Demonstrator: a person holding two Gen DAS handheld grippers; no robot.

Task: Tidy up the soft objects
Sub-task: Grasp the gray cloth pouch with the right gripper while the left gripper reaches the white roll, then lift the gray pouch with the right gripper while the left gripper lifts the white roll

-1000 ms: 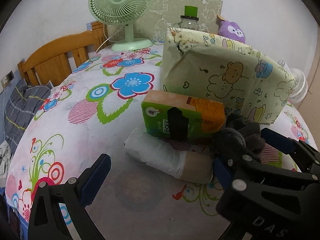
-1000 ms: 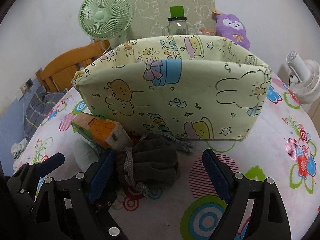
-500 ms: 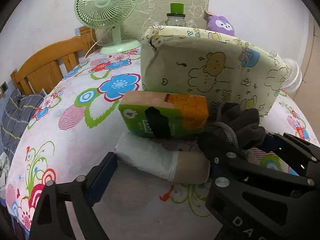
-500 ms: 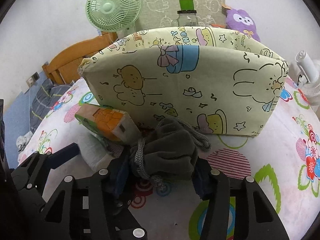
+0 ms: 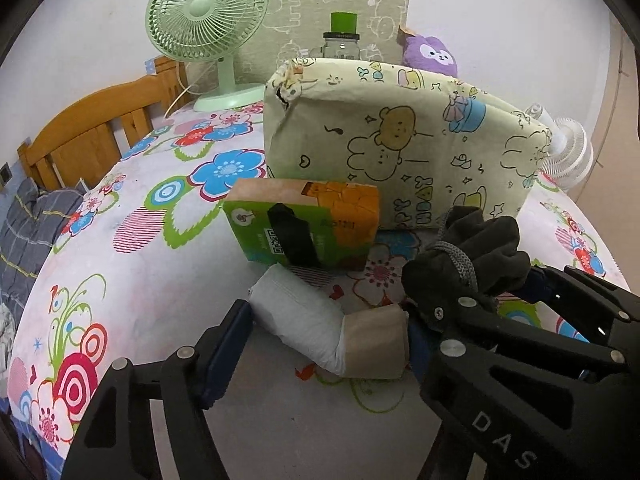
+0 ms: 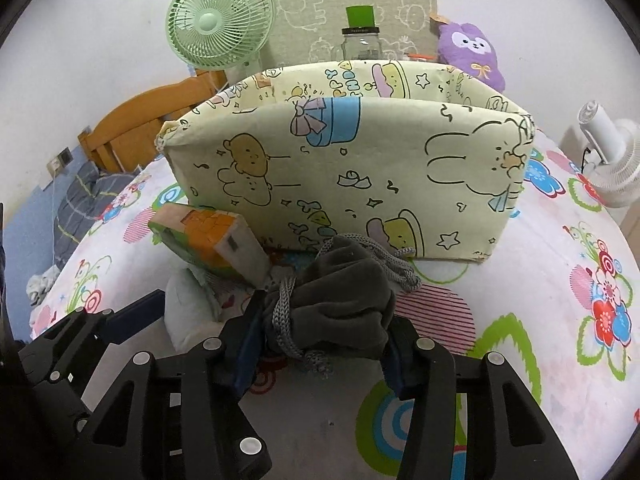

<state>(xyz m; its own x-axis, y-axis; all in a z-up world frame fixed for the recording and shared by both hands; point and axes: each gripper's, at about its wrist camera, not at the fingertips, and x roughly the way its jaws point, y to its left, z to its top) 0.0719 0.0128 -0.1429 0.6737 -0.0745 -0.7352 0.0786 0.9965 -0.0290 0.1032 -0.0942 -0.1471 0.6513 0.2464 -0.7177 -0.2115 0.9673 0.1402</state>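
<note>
My right gripper point(image 6: 320, 344) is shut on a dark grey drawstring pouch point(image 6: 336, 304) and holds it just above the flowered tablecloth, in front of the pale yellow cartoon-print fabric bin point(image 6: 344, 176). The pouch point(image 5: 472, 264) also shows in the left wrist view. My left gripper point(image 5: 324, 344) is open, its fingers on either side of a white roll with a beige end point(image 5: 328, 328) that lies on the cloth. A green and orange tissue pack point(image 5: 308, 224) leans behind the roll, against the bin point(image 5: 400, 144).
A green desk fan point(image 5: 208, 20), a glass jar with a green lid point(image 6: 360, 36) and a purple plush point(image 6: 472, 52) stand behind the bin. A white fan point(image 6: 612, 160) is at the right. A wooden bed frame point(image 5: 88, 128) lies beyond the table's left edge point(image 5: 24, 320).
My right gripper has closed on the grey pouch and lifted it slightly. My left gripper has moved forward until its fingers straddle the white roll.
</note>
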